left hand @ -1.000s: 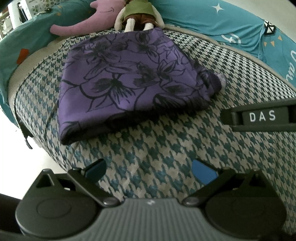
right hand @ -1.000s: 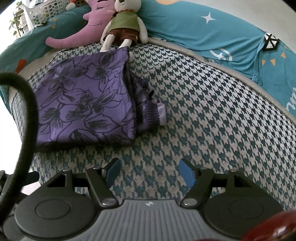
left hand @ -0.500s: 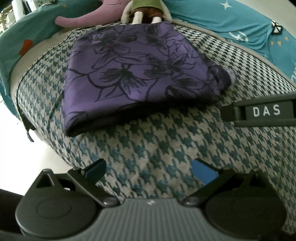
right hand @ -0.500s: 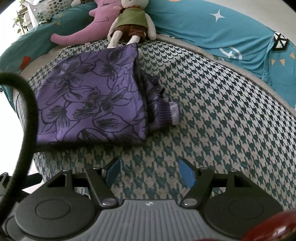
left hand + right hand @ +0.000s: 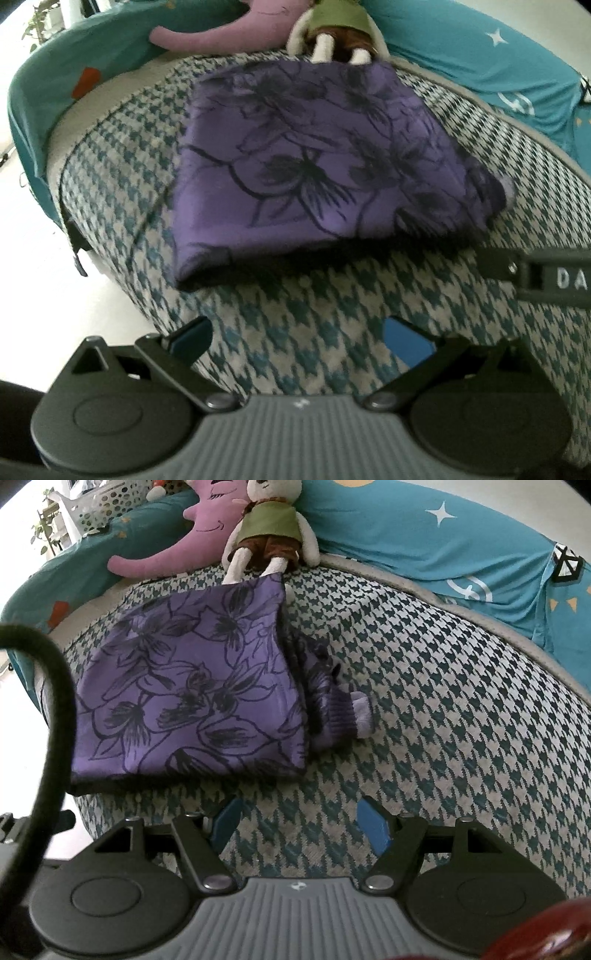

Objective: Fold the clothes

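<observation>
Garment [image 5: 192, 698] hides plush's [image 5: 271, 535] feet.

The left gripper [image 5: 297, 338] is held low and level, its two blue-tipped fingers [image 5: 192, 334] spread wide apart with nothing clasped between them. The right gripper [image 5: 301, 825] is likewise held low, its blue fingers [image 5: 373, 825] parted and empty. Part of the right gripper's dark body is seen at the right edge of the left wrist view, so the two are carried side by side. Neither pair of fingers is pressed against anything. No hand or sleeve is seen.
</observation>
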Motion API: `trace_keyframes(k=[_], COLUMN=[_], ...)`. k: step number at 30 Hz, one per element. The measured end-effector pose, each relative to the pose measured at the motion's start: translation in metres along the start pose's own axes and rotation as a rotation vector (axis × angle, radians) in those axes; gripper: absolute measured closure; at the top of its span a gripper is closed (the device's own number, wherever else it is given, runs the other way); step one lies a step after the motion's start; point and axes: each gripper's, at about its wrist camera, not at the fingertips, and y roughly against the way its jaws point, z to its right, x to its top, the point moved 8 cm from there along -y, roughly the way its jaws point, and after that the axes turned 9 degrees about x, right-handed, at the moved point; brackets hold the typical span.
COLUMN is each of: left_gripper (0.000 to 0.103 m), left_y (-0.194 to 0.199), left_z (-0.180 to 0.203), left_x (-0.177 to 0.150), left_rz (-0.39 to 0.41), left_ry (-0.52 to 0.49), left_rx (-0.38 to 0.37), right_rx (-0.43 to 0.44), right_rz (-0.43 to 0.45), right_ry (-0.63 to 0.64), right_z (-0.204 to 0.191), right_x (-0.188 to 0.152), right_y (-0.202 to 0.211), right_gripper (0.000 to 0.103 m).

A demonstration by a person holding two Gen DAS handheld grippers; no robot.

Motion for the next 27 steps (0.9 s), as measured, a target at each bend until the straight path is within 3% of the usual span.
trace_keyframes(k=[7,13,27], left_gripper=[0.0,0.0,0.0], left_y=[0.002,0.0,-0.001], left_z=[-0.014,-0.017,0.0], left_x=[0.016,0.016,0.004], left_rz=[0.045,0.031,-0.01], left_ry=[0.039,0.041,0.004], left_rx=[0.068,0.082,-0.001], right_rx=[0.008,0.014,0.036], right_rz=[0.021,0.022,-0.005], right_ry=[-0.03,-0.035,-0.023], right_z=[0.003,0.003,-0.004], right_x=[0.003,0.002,0.0], right_y=[0.004,0.005,-0.003], right_gripper=[0.032,0.032,0.032])
